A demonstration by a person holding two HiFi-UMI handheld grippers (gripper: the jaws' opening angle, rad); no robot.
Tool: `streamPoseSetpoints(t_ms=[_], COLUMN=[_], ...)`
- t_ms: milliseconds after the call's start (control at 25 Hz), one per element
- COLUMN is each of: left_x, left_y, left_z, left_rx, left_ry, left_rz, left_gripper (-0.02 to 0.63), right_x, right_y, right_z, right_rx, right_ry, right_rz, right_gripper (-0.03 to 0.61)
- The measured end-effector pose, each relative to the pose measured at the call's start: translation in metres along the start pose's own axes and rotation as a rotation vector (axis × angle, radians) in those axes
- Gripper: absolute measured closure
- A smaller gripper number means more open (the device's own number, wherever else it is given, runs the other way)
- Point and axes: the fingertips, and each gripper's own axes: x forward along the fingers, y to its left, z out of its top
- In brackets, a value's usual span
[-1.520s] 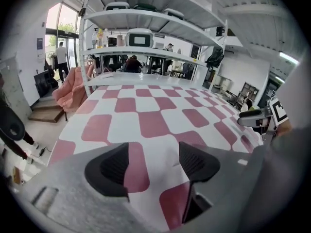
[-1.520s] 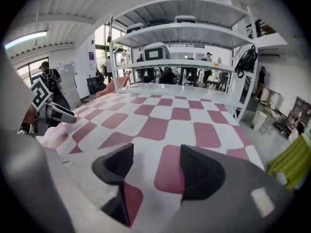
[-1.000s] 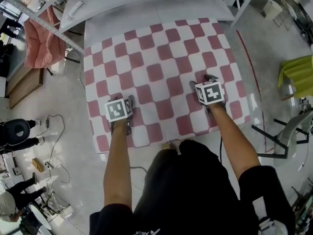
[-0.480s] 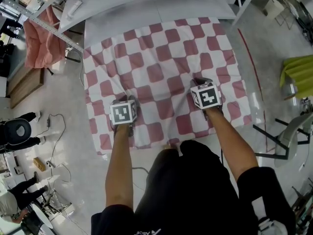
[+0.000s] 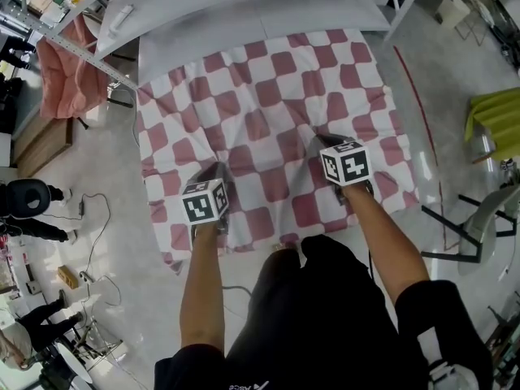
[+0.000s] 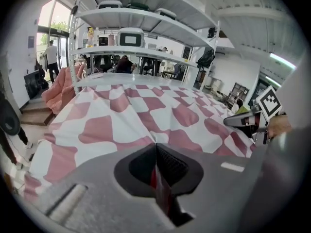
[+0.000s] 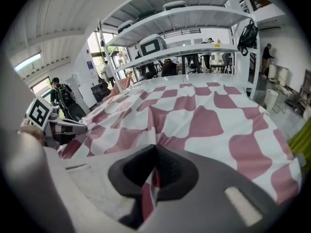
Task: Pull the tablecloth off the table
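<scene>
Tablecloth is bunching ahead of left gripper and right gripper, jaws just closing onto pinched folds; backward pulling is following

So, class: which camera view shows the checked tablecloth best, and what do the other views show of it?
The head view: nearly the whole tablecloth shows from above, wrinkles included. Each gripper view gives only a low, slanted stretch, a fold clamped in the just-closed left gripper or right gripper.
</scene>
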Motion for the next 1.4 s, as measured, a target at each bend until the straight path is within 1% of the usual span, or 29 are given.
streamPoseSetpoints(t_ms=[200, 360, 520, 800, 880, 960, 1040, 1120, 1400], left_x=[-0.028, -0.052, -0.076, -0.117, -0.133, -0.153, -0.173, -0.188, -0.246], left_y=[-0.008, -0.007, -0.009, -0.013, -0.016, -0.024, -0.032, -0.035, -0.037], left_z=[0.01, 0.015, 0.019, 0.012, 0.004, -0.01, -0.023, -0.025, -0.013], left_rx=[-0.065, -0.088, -0.107, -0.131, -0.147, -0.162, -0.166, -0.16, -0.134], left_ry=[-0.15, -0.246, -0.342, -0.454, -0.484, -0.516, -0.547, -0.572, -0.637], left_rz=[-0.084, -0.146, -0.211, -0.312, -0.345, -0.373, -0.39, -0.396, -0.374], left_gripper=[0.603, 0.603, 0.603, 0.603, 0.603, 0.603, 0.603, 0.603, 0.601], right_x=[-0.021, -0.039, -0.058, -0.092, -0.107, -0.129, -0.15, -0.164, -0.223], right_y=[0.014, 0.031, 0.045, 0.072, 0.082, 0.092, 0.103, 0.113, 0.135], right_z=[0.003, 0.007, 0.009, 0.002, -0.006, -0.022, -0.038, -0.042, -0.024], right_rx=[0.058, 0.089, 0.11, 0.112, 0.114, 0.117, 0.112, 0.102, 0.107], right_ry=[-0.102, -0.184, -0.274, -0.392, -0.425, -0.464, -0.499, -0.523, -0.626], right_rz=[0.078, 0.13, 0.157, 0.211, 0.23, 0.254, 0.28, 0.299, 0.323], right_gripper=[0.574, 0.574, 0.574, 0.574, 0.574, 0.574, 0.574, 0.574, 0.574])
